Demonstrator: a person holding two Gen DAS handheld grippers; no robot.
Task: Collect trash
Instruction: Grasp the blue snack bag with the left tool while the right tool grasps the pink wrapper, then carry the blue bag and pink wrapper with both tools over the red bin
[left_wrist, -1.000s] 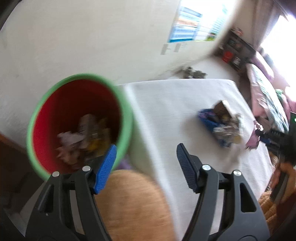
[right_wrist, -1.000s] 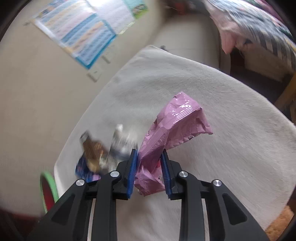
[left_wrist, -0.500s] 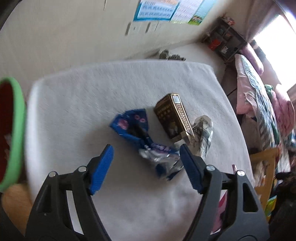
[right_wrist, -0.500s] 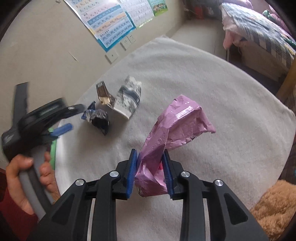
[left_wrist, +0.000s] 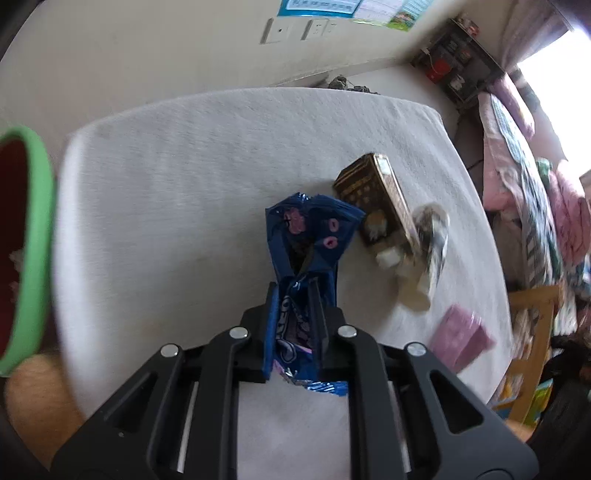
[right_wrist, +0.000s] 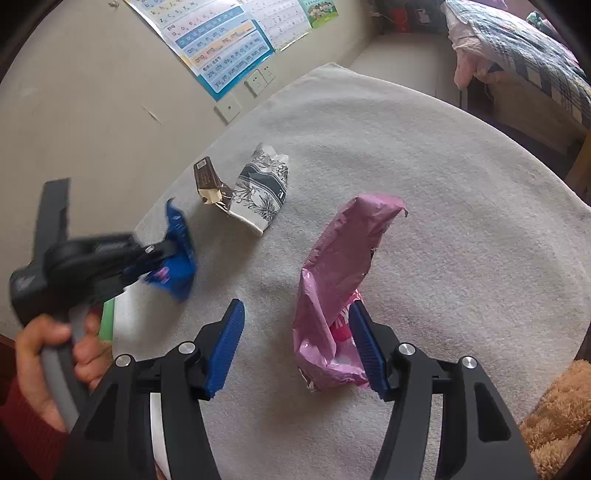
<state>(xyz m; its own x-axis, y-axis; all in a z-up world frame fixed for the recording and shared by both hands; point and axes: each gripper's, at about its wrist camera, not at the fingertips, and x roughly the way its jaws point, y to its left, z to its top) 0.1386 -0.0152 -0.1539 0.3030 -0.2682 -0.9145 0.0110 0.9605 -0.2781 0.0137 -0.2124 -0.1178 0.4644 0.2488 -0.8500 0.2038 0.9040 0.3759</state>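
Blue wrapper (left_wrist: 306, 236) pinched between the closed pads of the left gripper (left_wrist: 293, 325), low on its crumpled tail, so the printed upper half stands free above the jaws; a grip near one end probably suits a thing this limp, since it will hang straight and drop cleanly. From the right wrist view a hand (right_wrist: 48, 354) holds that gripper's grey handle over the table's left edge. The bin (left_wrist: 26, 251), green rim and red inside, sits just off that same left edge and below it, with scraps visible inside, so the carry looks short. Right gripper (right_wrist: 297, 347): jaws opening, the pink bag (right_wrist: 340, 280) between them, leaning against the right pad, clear of the left pad. It is no longer clamped and rests on the white cloth (right_wrist: 461, 192) near the front edge. Judged reason: the bag is being set down, or the hold reset, while the other hand works. Toward the table's middle, a brown carton (right_wrist: 207, 179) lies touching a patterned white packet (right_wrist: 264, 192), both untouched and apart from either gripper. Three pieces remain on the cloth; only the wrapper is secured. Risk: slick foil may slip through the pads if swung fast.
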